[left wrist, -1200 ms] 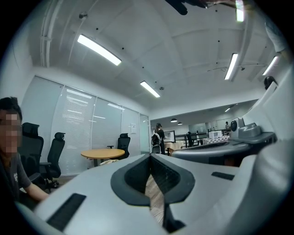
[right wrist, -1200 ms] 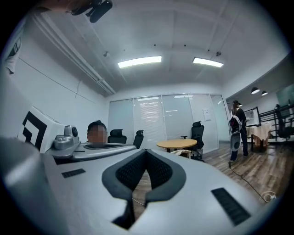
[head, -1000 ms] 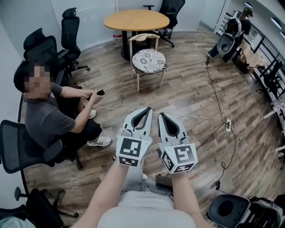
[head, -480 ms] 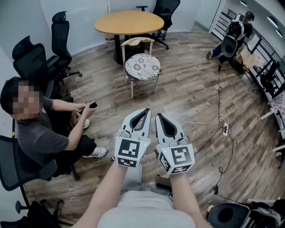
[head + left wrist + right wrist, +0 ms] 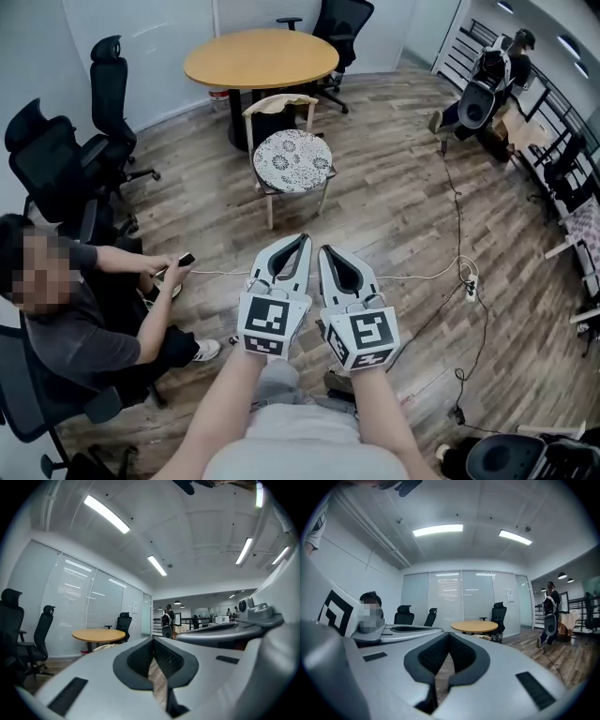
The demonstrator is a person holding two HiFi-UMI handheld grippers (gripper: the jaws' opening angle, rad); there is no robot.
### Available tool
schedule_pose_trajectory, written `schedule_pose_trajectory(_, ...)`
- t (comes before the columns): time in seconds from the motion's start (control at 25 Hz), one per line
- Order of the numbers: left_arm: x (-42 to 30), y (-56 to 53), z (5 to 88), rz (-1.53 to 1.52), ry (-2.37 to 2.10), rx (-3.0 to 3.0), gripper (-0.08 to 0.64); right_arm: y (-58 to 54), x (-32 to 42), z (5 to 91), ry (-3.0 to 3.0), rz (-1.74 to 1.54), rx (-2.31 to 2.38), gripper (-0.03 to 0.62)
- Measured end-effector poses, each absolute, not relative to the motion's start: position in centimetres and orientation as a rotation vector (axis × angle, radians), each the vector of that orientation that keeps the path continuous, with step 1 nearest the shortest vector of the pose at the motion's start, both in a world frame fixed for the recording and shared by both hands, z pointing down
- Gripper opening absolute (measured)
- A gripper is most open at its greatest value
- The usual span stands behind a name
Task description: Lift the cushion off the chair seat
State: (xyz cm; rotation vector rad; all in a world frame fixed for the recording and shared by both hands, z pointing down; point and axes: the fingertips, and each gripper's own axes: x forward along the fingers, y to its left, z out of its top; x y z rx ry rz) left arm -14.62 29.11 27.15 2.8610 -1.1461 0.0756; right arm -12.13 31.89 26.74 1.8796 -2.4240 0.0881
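A round white cushion with a dark floral pattern lies on the seat of a light wooden chair, in the upper middle of the head view. A beige cloth hangs over the chair's back. My left gripper and right gripper are held side by side, level, pointing at the chair from some way off. Both are shut with nothing between the jaws. In the left gripper view, my left gripper hides the cushion; only the chair's back shows. The right gripper also covers the seat.
A round wooden table stands behind the chair. Black office chairs line the left wall. A seated person with a phone is at the near left. A white cable and power strip lie on the floor at right. Another person is at the far right.
Both grippers have moved forward together towards the chair. The chair and cushion now sit lower and closer in the head view, and the seated person has slid towards the lower left.
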Motion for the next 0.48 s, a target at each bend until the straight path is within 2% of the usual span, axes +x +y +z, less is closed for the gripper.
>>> schedule_pose_trajectory(0.48, -12.4, 18.5, 27.0, 0.056, -1.141, 2.837, 0.003, 21.9, -8.8, 27.4, -2.366, 0.153, 1.967, 0.025)
